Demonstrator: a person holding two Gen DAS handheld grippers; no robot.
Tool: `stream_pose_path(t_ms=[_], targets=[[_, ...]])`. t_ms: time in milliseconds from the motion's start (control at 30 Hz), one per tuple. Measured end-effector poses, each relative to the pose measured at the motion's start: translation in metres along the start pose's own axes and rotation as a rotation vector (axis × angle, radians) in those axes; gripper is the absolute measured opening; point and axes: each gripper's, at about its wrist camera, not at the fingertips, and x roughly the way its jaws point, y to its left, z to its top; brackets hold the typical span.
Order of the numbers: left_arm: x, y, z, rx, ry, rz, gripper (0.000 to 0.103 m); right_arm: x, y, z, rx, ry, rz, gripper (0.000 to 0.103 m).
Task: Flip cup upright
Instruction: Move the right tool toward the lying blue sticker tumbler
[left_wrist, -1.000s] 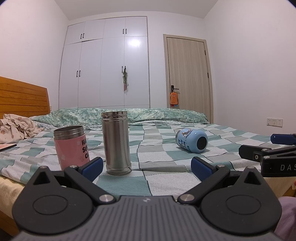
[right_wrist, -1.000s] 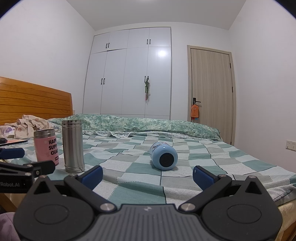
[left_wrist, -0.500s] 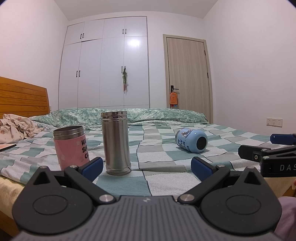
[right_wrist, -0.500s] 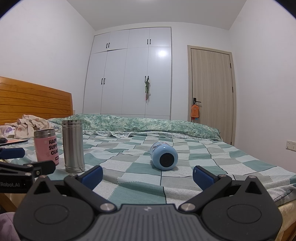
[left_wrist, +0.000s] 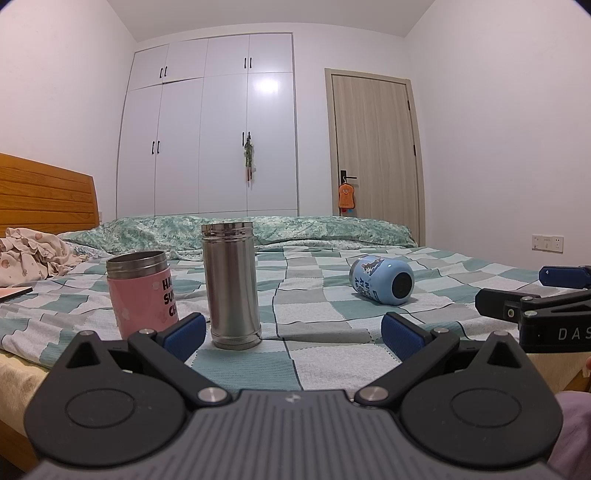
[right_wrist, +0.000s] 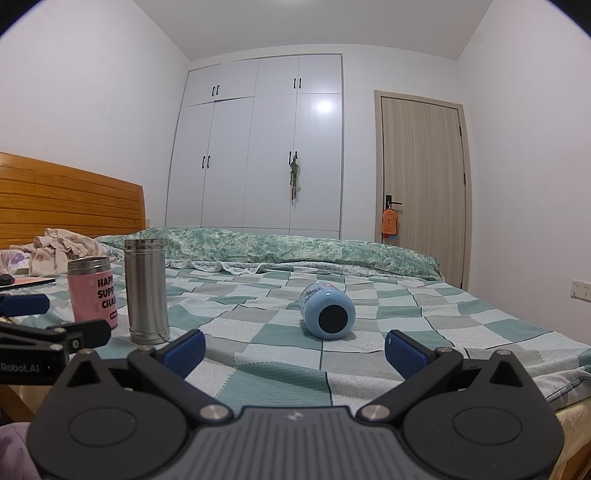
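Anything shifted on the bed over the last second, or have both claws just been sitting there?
Nothing visibly changed. The blue cup still lies on its side on the checked bedspread, the steel flask and pink cup still stand upright beside each other, and the left claw and right claw remain open, short of the cups, holding nothing.

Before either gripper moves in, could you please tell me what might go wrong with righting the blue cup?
The blue cup lies on its side on the soft checked bedspread, so it may roll away from closing jaws. Once upright, it may wobble on that bedding. A wide sweep could knock the steel flask or pink cup.
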Motion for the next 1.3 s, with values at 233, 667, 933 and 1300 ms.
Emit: stream_pose_path(t_ms=[233,667,933,1300], targets=[[0.004,-0.004,-0.001,0.019,0.01,0.002,0.103,0.0,0.0,0.001,-0.008,-0.003,-0.01,0.103],[0.035,-0.011,0.014,0.042,0.06,-0.127,0.103,0.022,-0.016,0.021,-0.007,-0.004,0.006,0.103],[0.078,-0.026,0.036,0.074,0.084,-0.185,0.103,0.05,-0.036,0.042,-0.025,0.015,0.014,0.103],[0.147,-0.052,0.067,0.126,0.088,-0.243,0.103,0.104,-0.07,0.068,-0.05,0.041,-0.014,0.103]])
